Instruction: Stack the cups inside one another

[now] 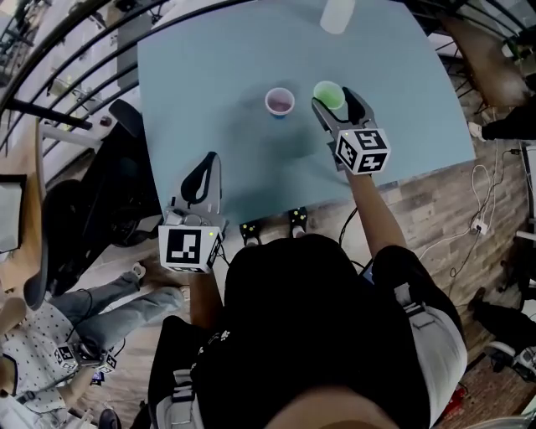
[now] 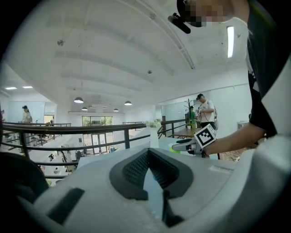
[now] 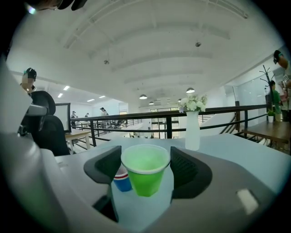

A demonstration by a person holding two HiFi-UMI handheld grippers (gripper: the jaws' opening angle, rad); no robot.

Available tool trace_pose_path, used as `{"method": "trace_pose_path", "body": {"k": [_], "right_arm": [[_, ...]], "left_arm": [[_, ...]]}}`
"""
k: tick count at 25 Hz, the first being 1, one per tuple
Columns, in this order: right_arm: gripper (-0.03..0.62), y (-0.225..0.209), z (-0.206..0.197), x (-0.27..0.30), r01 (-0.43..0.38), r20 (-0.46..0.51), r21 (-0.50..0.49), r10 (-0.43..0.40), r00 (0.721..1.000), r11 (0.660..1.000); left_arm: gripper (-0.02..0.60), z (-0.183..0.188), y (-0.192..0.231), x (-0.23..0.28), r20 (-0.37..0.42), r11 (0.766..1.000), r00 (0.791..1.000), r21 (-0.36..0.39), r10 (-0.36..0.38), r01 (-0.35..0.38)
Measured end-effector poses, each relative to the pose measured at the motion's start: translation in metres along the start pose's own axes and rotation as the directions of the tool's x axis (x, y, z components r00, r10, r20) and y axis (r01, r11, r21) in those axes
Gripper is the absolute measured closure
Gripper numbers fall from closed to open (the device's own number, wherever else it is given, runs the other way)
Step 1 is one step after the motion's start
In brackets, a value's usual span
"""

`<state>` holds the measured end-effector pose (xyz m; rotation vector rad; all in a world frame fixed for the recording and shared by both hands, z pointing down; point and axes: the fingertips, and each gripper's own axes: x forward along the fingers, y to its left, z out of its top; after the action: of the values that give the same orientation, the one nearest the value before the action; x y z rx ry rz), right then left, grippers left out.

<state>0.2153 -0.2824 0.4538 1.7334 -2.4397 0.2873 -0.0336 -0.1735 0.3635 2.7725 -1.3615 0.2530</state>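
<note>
The right tool (image 1: 333, 97) holds the green cup (image 3: 145, 169) by its rim, near a blue cup (image 1: 280, 101) with a red and white band on the desk (image 1: 209, 75). The left tool (image 1: 210, 159) is closed and empty at the desk's near edge.

Pale blue table (image 1: 209, 75) carries a blue cup (image 1: 280, 101) near mid-top and a white vase (image 1: 337, 15) at the far edge.
</note>
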Motion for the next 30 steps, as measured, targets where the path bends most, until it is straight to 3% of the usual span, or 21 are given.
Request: {"method": "trace_pose_path", "body": {"k": [14, 30], "right_arm": [[0.253, 0.054, 0.021, 0.042, -0.167, 0.021, -0.036, 0.168, 0.986, 0.985], [0.253, 0.070, -0.018, 0.074, -0.236, -0.096, -0.083, 0.228, 0.969, 0.968]], "left_arm": [[0.597, 0.001, 0.019, -0.020, -0.004, 0.994, 0.994, -0.010, 0.107, -0.107], [0.597, 0.003, 0.036, -0.029, -0.021, 0.981, 0.981, -0.003, 0.192, -0.192]]}}
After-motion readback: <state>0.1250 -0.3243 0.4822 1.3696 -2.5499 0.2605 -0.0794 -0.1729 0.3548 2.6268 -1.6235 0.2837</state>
